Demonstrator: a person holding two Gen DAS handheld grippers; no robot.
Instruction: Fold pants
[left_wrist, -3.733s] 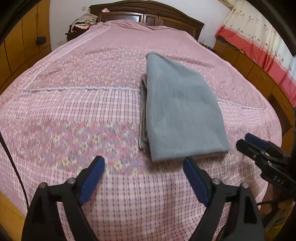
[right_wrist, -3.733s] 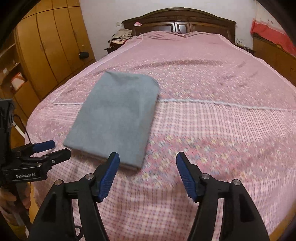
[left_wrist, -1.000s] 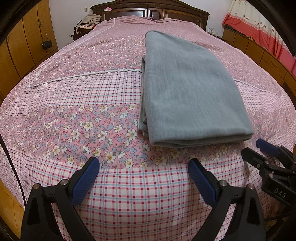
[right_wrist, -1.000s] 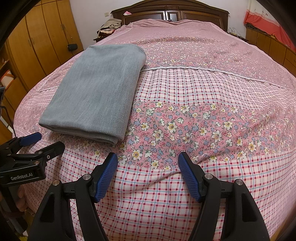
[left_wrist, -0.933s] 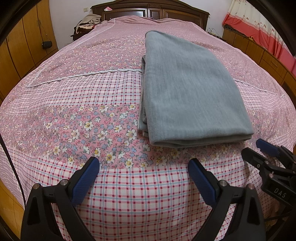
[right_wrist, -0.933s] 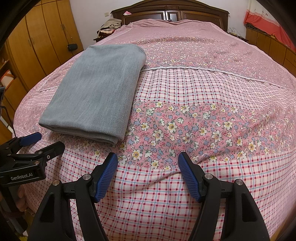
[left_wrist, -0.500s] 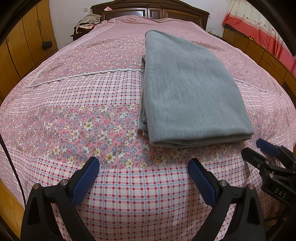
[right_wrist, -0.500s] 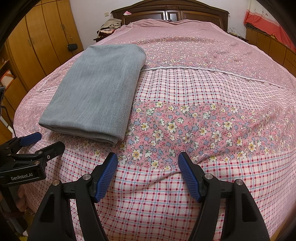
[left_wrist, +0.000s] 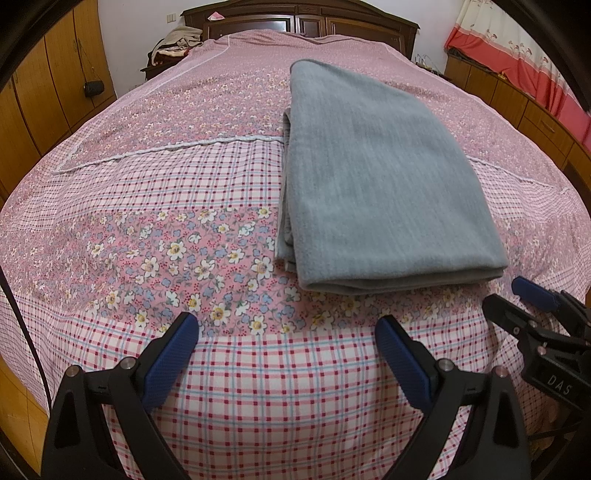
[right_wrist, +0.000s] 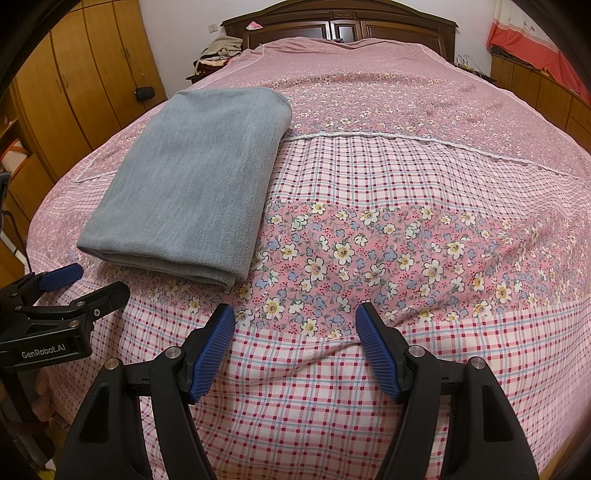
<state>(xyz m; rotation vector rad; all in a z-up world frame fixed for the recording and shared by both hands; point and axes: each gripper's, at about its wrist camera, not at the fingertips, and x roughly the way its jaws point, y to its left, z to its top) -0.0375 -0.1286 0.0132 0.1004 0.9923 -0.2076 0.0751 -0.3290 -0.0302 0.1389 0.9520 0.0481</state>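
1. Your folded gray pants (left_wrist: 384, 192) lie flat on the pink bedspread (left_wrist: 155, 206); no box or basket appears in either view, and the bed alone carries them.
2. Their near folded edge sits close to the foot of the bed, just beyond your left tongs (left_wrist: 286, 339) and the right tongs (right_wrist: 295, 332), touching neither.
3. Both tongs stand wide with nothing between the blue pads (right_wrist: 216, 347), hovering over the checked band of the bedspread.
4. Broad open bedspread spreads on either side of the pants and beyond them toward the dark wooden headboard (right_wrist: 340, 26).
5. Wooden wardrobes (right_wrist: 85, 70) line one side of the bed; a red-trimmed curtain (left_wrist: 517, 51) hangs at the other.
6. The pants' long axis runs from the foot of the bed toward the headboard, stacked layers showing along their left side in the left wrist view.
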